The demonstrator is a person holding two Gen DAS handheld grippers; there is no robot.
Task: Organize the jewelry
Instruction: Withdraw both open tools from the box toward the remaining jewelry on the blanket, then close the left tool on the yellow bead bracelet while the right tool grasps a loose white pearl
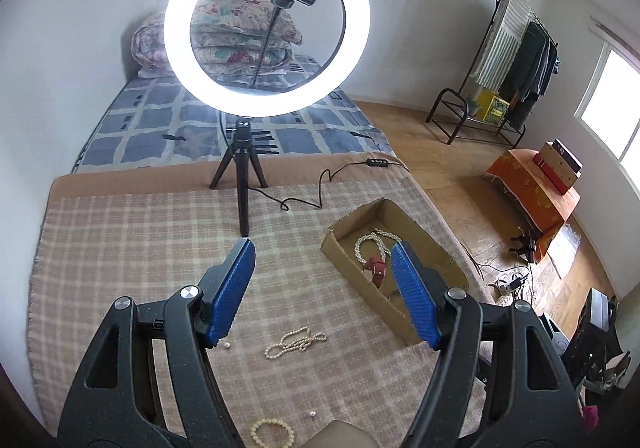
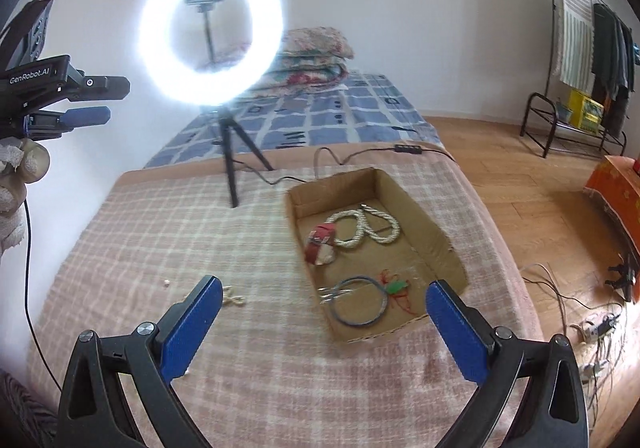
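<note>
A shallow cardboard box (image 2: 434, 232) on the checked cloth holds a white pearl rope necklace (image 2: 366, 230), a red strap watch (image 2: 320, 244), a blue ring bangle (image 2: 360, 302) and a red-green charm (image 2: 396, 288). The box (image 1: 436, 240) also shows in the left wrist view with the pearl rope (image 1: 372, 244) and red watch (image 1: 374, 266). A loose pearl necklace (image 1: 294, 344) lies on the cloth under my open, empty left gripper (image 1: 324, 254). A cream bead bracelet (image 1: 272, 432) lies nearer. My right gripper (image 2: 326, 290) is open and empty, held above the box's near end.
A lit ring light on a tripod (image 1: 244, 183) stands at the back of the cloth, its cable (image 1: 316, 191) trailing right. Small loose beads (image 1: 227, 345) lie on the cloth. The left gripper body (image 2: 60, 87) shows at the far left of the right wrist view. Floor lies to the right.
</note>
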